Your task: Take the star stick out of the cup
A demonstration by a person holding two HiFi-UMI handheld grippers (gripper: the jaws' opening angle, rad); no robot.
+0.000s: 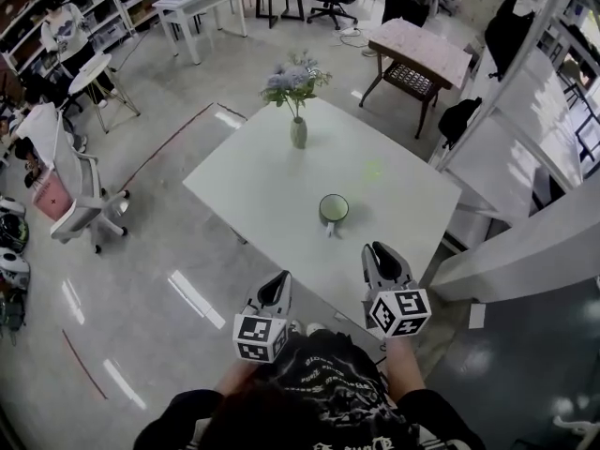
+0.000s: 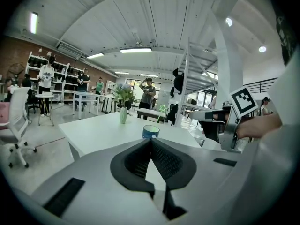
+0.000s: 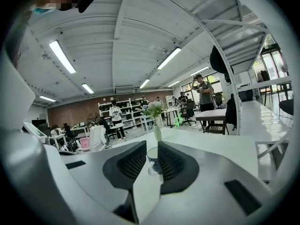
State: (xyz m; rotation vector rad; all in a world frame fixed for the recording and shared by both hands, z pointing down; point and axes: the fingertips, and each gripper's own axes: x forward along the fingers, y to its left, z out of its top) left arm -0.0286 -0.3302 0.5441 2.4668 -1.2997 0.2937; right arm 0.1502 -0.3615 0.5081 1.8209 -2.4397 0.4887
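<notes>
Fingers of the left gripper (image 2: 151, 142) meet at their tips, gripping nothing. Those of the right gripper (image 3: 151, 150) stand narrowly apart and empty, with the cup (image 1: 333, 209) showing through the gap. The green star stick (image 1: 372, 170) is a faint blur over the white table (image 1: 253, 172), beyond the cup and well ahead of both grippers; whether it lies flat I cannot tell. Each gripper's cube (image 1: 398, 311) bears square black-and-white markers. 1 vase of flowers (image 1: 298, 131) stands farther back.

Seemingly a large open office or lab: white rectangular tables (image 1: 394, 195), white wheeled office chair (image 1: 75, 190), long wall shelves (image 1: 28, 12).
</notes>
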